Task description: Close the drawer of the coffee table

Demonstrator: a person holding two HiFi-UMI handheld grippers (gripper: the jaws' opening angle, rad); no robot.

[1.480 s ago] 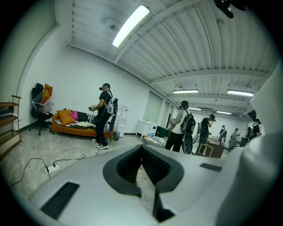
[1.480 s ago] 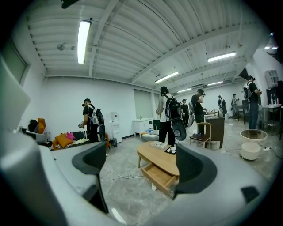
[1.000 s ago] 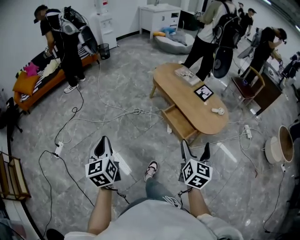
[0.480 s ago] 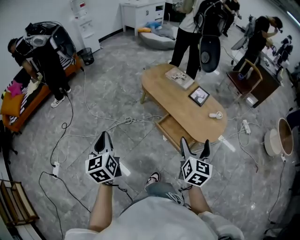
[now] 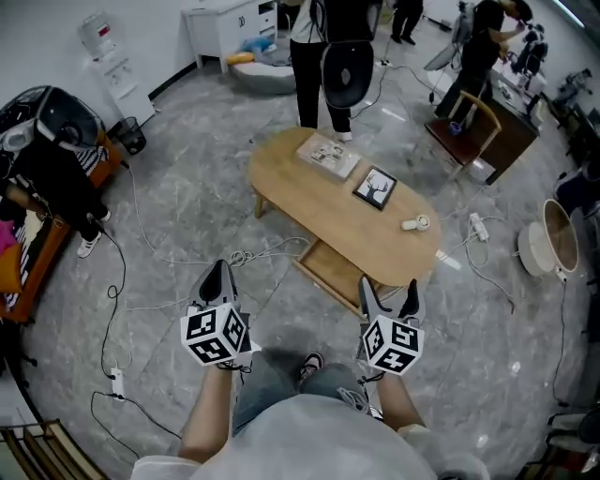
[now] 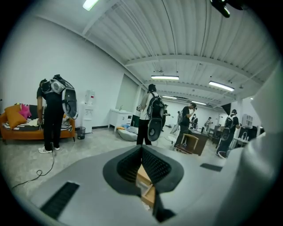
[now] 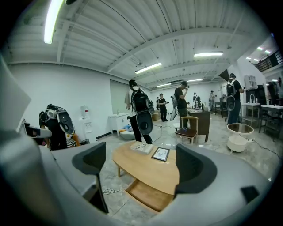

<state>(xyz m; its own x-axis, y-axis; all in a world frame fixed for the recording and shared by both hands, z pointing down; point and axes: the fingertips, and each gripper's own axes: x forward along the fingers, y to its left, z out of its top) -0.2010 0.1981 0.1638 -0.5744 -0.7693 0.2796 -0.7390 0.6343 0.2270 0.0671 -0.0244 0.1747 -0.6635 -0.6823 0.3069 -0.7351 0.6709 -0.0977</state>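
Closer now, bench (image 5: 314,199) and drawer (image 5: 330,269); stiff wood, I'd push its front. Left tool (image 5: 217,270) closed, right tool (image 5: 387,291) spread, both empty.

wooden drawer (image 5: 330,269) open under coffee table (image 5: 309,202)

This is a large, bare indoor hall used as a test lab and furnished like a living room. A ribbed metal ceiling (image 7: 132,39) carries long strip lights (image 7: 208,54) over a grey stone-look floor (image 5: 187,197). Loose cables (image 5: 240,255) and a power strip (image 5: 116,382) trail across that floor. Home furniture stands well apart: an oval wooden coffee table (image 5: 347,211), an orange sofa (image 6: 17,133), a white cabinet (image 5: 230,23), a water dispenser (image 5: 112,66) and a wooden chair (image 5: 464,127). Several people wearing bulky backpacks (image 7: 141,115) stand about.
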